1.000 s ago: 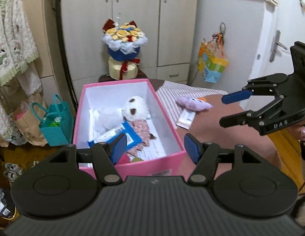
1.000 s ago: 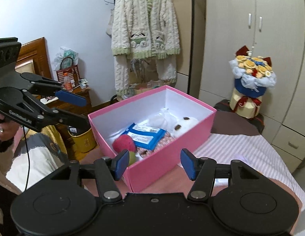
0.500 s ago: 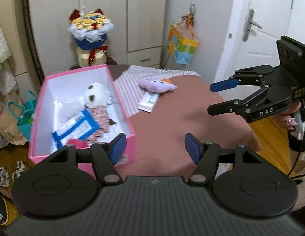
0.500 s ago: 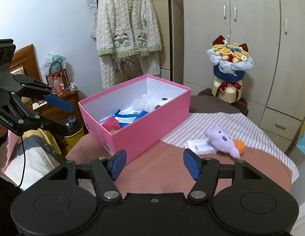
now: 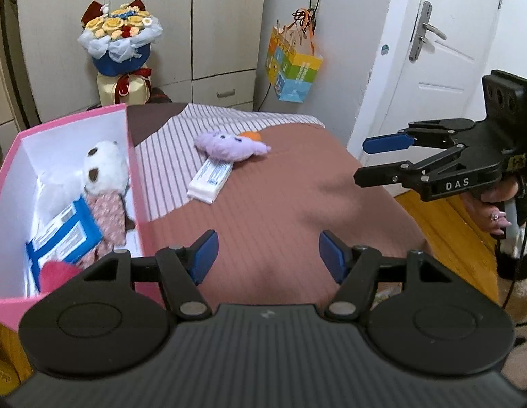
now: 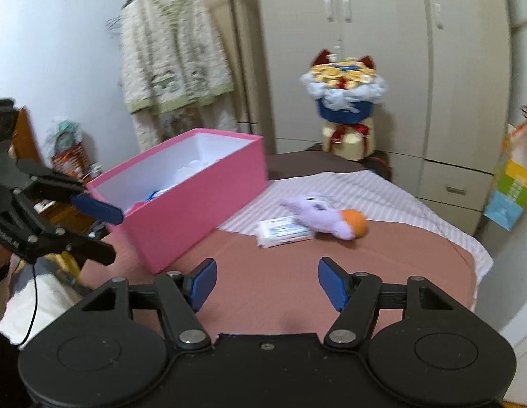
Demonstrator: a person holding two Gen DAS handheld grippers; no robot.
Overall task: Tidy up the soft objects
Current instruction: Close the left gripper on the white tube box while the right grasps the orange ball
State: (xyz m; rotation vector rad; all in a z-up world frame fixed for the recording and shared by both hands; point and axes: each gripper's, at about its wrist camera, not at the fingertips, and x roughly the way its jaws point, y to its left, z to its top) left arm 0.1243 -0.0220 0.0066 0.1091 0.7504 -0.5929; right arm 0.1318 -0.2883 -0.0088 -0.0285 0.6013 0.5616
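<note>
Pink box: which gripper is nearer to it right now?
Left. The left gripper sits open beside the near corner of the pink box. The right gripper, also open, is past the opposite edge of the bed, well away from the box.

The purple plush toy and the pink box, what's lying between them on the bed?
Only striped bedcover separates the purple plush toy from the pink box in the left wrist view. The white packet lies partly under the toy, nearer the camera.

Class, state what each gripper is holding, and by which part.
Nothing. The left gripper and right gripper are both open and empty above the bed.
</note>
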